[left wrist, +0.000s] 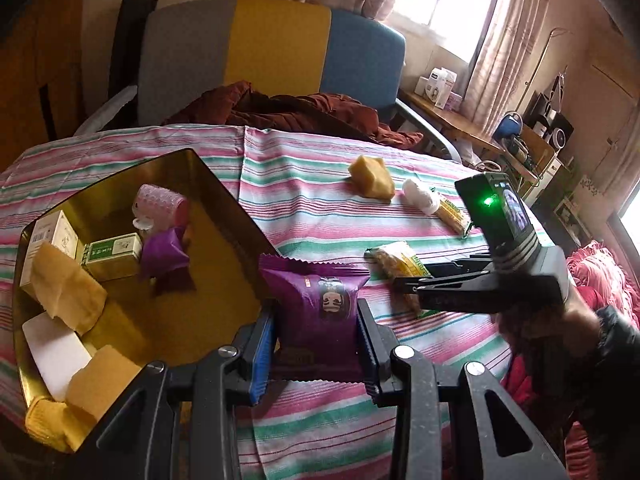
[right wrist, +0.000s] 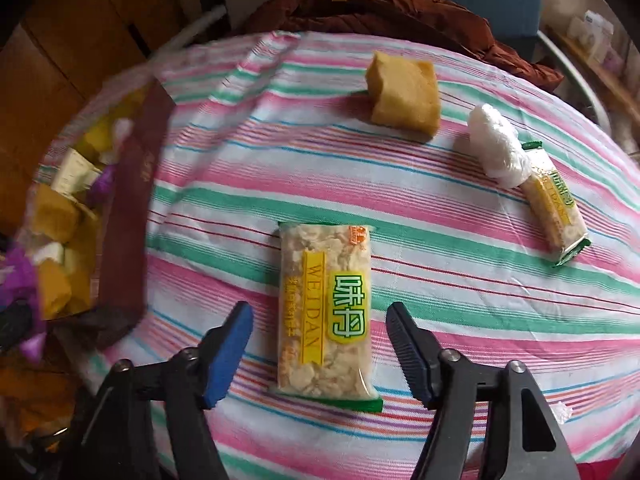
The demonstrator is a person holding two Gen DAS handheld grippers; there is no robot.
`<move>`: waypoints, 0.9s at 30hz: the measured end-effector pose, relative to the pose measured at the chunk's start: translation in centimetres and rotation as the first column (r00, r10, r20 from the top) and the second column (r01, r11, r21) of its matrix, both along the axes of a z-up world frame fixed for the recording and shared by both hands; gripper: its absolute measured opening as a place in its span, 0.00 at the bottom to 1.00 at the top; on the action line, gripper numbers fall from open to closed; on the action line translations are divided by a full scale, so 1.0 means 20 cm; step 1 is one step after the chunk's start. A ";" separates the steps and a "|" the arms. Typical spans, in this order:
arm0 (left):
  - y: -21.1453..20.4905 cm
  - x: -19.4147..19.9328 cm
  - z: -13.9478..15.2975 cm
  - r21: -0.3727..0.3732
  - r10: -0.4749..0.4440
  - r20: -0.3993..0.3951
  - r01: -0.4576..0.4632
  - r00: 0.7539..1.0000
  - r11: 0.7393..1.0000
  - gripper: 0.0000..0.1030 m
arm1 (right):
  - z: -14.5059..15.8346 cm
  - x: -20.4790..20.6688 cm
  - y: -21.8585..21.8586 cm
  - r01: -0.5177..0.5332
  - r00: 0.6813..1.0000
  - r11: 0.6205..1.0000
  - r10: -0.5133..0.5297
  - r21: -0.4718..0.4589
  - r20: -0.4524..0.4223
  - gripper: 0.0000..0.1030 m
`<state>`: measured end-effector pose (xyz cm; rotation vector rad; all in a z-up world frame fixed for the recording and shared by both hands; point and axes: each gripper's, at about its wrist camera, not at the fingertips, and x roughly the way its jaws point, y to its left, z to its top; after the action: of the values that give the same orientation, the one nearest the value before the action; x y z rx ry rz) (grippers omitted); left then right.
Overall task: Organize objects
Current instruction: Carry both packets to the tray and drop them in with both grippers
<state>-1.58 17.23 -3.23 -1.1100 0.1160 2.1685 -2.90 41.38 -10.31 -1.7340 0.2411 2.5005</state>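
My left gripper [left wrist: 316,320] is shut on a purple snack packet [left wrist: 316,292], held just above the striped tablecloth beside the gold-lined tin box [left wrist: 224,248]. The box holds another purple packet [left wrist: 164,256], small cartons, yellow sponge-like blocks and a pink roller. My right gripper [right wrist: 320,312] points down over a yellow WEIDAN snack bar [right wrist: 320,264] lying flat on the cloth. Its jaws stand on either side of the bar with a gap on each side. In the left wrist view the right gripper [left wrist: 408,286] hangs over that same bar [left wrist: 400,264].
A yellow cake-like block [right wrist: 404,92], a white wrapped roll [right wrist: 496,144] and a second WEIDAN bar [right wrist: 556,212] lie at the far right of the round table [right wrist: 440,360]. The box's maroon wall [right wrist: 132,208] stands to the left. A chair with a brown garment [left wrist: 288,108] is behind.
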 end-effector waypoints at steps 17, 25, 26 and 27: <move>-0.44 -0.08 0.06 0.067 0.204 0.011 -0.204 0.979 0.977 0.36 | 0.32 0.10 -0.27 -0.063 0.970 0.996 0.048 -0.057 -0.240 0.40; -0.77 -0.21 0.06 0.127 0.392 0.074 -0.398 0.917 0.908 0.36 | 0.46 -0.03 -0.62 -0.234 0.932 0.970 0.205 -0.062 -0.298 0.40; -0.80 -0.22 0.05 0.132 0.406 0.088 -0.414 0.910 0.901 0.36 | 0.46 -0.05 -0.66 -0.251 0.929 0.966 0.222 -0.062 -0.297 0.40; -0.83 -0.24 0.04 0.135 0.425 0.104 -0.436 0.899 0.890 0.36 | 0.46 -0.07 -0.70 -0.269 0.925 0.961 0.240 -0.062 -0.294 0.40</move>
<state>-6.32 0.59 -2.46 -1.2073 -0.3618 2.4683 -4.39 27.30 -1.12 -1.5181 0.1725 2.9787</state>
